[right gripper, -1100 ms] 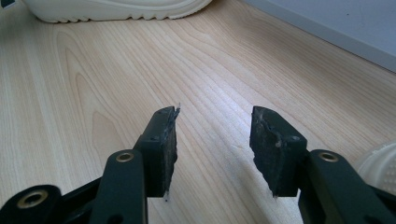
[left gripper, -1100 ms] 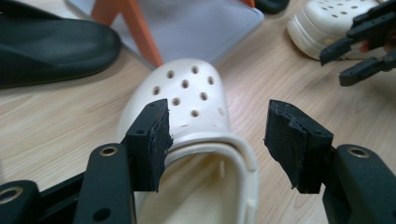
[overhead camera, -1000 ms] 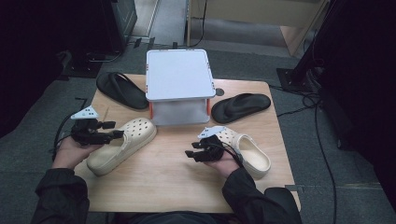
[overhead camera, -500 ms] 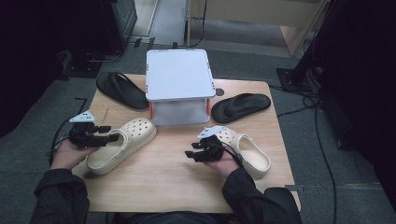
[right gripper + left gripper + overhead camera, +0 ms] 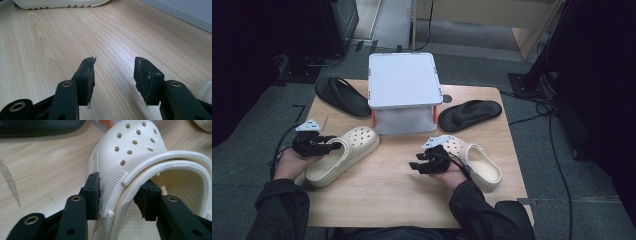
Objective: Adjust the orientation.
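You had nothing readable in front of you: no words, brand marks, numbers or signs could be made out on anything in these views.

A lab-like recording room: grey carpet floor (image 5: 272, 125), loose cables (image 5: 557, 145) at 3 o'clock, dark equipment stand (image 5: 527, 82) beside one wooden table (image 5: 397, 195).
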### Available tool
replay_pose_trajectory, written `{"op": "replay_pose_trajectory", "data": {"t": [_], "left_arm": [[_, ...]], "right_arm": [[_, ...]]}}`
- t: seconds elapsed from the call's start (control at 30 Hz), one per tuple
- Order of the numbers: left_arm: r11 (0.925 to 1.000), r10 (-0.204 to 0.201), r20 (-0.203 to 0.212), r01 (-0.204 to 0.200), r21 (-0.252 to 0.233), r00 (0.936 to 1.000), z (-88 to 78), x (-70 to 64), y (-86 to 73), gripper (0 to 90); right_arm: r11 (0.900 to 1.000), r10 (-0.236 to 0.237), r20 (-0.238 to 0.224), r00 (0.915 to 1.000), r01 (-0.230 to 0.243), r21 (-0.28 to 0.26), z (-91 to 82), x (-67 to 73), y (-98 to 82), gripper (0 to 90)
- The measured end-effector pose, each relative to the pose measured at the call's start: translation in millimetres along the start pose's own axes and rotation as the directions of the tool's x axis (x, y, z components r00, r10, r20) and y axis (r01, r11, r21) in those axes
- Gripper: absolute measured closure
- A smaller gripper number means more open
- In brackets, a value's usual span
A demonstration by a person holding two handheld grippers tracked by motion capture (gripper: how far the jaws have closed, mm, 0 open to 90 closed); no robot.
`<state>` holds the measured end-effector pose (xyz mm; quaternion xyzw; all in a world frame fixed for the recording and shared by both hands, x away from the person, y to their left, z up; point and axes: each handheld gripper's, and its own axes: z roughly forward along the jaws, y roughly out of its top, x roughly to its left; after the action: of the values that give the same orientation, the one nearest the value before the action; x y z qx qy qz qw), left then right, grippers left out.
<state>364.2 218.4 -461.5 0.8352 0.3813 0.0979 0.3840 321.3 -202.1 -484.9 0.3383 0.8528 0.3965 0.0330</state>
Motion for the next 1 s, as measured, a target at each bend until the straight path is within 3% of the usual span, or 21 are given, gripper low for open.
{"op": "replay_pose_trajectory", "data": {"t": [0.23,0.4,0.53,0.77,1.0], "left_arm": [[0.9988,0.048,-0.039,-0.048,-0.002,0.9981,-4.2,-1.8,0.9,69.3],[0.9992,0.025,-0.024,-0.026,-0.030,0.9994,-12.1,-3.2,3.2,76.1],[0.9973,0.060,-0.035,-0.061,-0.040,0.9976,-15.0,-10.6,7.4,76.3],[0.9927,0.116,0.000,-0.116,-0.035,0.9933,-11.9,-31.4,16.9,76.4],[0.9887,0.149,0.056,-0.148,-0.023,0.9873,5.7,-55.7,28.7,76.2]], "right_arm": [[1.000,-0.002,0.000,1.0000,0.002,-0.005,-0.3,-0.4,0.2,51.8],[1.000,0.007,0.002,1.0000,-0.007,-0.008,-1.3,-1.1,0.4,51.9],[1.000,0.006,0.004,1.0000,-0.006,-0.015,-2.0,-1.7,0.6,52.1],[1.000,0.007,0.008,0.9999,-0.007,-0.022,-3.8,-2.3,1.0,52.4],[0.999,0.004,0.012,0.9999,-0.003,-0.041,-6.0,-2.1,1.3,53.9]]}}
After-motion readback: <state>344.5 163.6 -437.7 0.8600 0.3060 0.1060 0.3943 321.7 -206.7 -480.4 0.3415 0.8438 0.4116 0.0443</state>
